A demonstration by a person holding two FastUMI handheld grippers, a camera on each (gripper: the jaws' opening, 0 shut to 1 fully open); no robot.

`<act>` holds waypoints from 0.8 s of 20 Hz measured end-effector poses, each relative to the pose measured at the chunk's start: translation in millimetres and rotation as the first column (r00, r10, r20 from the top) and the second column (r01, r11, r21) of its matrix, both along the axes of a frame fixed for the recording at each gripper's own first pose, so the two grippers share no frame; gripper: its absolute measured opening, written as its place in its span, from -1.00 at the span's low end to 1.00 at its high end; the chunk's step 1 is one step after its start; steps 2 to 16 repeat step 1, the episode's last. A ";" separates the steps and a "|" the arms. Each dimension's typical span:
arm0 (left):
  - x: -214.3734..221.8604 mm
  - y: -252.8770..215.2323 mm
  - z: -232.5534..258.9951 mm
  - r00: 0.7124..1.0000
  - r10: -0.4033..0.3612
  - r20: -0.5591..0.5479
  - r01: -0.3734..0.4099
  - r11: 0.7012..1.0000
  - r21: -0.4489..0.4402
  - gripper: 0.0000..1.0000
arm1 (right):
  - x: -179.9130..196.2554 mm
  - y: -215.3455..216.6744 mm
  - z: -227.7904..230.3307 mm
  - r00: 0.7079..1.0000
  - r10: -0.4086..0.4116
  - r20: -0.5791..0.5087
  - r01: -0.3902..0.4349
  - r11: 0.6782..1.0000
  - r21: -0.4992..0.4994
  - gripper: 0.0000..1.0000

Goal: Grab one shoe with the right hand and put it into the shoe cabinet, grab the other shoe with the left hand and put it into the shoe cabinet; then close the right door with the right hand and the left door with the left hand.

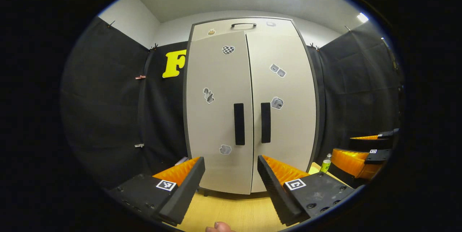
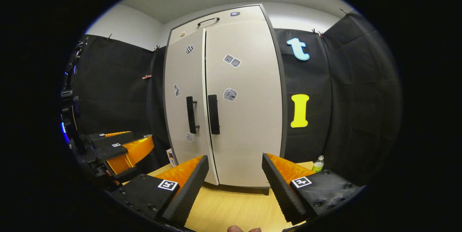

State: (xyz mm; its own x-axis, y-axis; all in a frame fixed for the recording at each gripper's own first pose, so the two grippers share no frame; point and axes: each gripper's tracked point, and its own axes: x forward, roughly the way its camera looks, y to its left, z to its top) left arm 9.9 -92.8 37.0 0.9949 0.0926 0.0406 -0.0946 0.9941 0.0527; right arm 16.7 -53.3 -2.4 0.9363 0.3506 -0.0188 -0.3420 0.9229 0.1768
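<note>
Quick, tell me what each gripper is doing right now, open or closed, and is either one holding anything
Left gripper: open, holding nothing, facing the shoe cabinet.
Right gripper: open, holding nothing, also facing it.

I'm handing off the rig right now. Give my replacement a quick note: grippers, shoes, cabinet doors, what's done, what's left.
Left gripper: open, holding nothing, facing the cabinet.
Right gripper: open, holding nothing, beside it.
Shoe cabinet: left door and right door both look shut, handles side by side.
Shoes: presumably inside behind the doors; cannot confirm.
Done: apparently everything.
Left: at most, check that the doors sit flush.
</note>
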 end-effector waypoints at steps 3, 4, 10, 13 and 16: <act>1.8 -1.9 -2.1 1.000 0.002 -0.005 -0.002 1.000 0.002 0.87 | 2.0 -0.4 -1.9 1.000 0.004 -0.003 -0.004 1.000 0.005 0.96; 1.8 -1.9 -2.1 1.000 0.002 -0.005 -0.002 1.000 0.002 0.87 | 2.0 -0.4 -1.9 1.000 0.004 -0.003 -0.004 1.000 0.005 0.96; 1.8 -1.9 -2.1 1.000 0.002 -0.005 -0.002 1.000 0.002 0.87 | 2.0 -0.4 -1.9 1.000 0.004 -0.003 -0.004 1.000 0.005 0.96; 1.8 -1.9 -2.1 1.000 0.002 -0.005 -0.002 1.000 0.002 0.87 | 2.0 -0.4 -1.9 1.000 0.004 -0.003 -0.004 1.000 0.005 0.96; 1.8 -1.9 -2.1 1.000 0.002 -0.005 -0.002 1.000 0.002 0.87 | 2.0 -0.4 -1.9 1.000 0.004 -0.003 -0.004 1.000 0.005 0.96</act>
